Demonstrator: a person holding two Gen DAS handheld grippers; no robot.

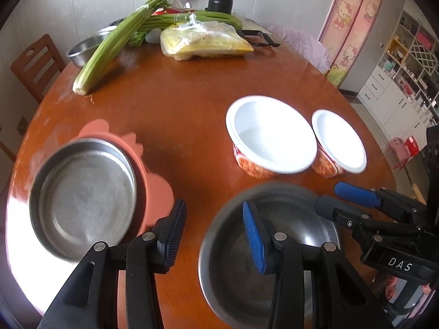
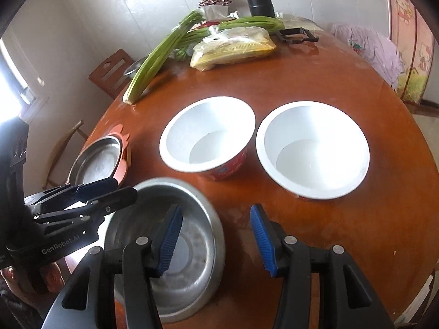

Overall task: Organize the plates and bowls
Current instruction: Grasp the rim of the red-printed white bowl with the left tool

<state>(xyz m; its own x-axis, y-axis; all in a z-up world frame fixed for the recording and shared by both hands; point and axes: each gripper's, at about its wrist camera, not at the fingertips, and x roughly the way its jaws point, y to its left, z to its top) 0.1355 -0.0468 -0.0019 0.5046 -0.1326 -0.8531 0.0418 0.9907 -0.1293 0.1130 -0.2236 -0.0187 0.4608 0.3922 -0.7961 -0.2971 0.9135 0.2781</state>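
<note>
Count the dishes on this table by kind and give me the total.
White bowls: 2
Bare steel bowls: 2
Steel dish in pink holder: 1
Total: 5

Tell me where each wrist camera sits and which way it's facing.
Left wrist: on the left gripper, angled down over the round brown wooden table at a shallow steel dish on a pink mat; its own open fingers and the right gripper show.
Right wrist: on the right gripper, angled down at two white bowls; its own open fingers and the left gripper show.
Shared: the deep steel bowl, both white bowls.
</note>
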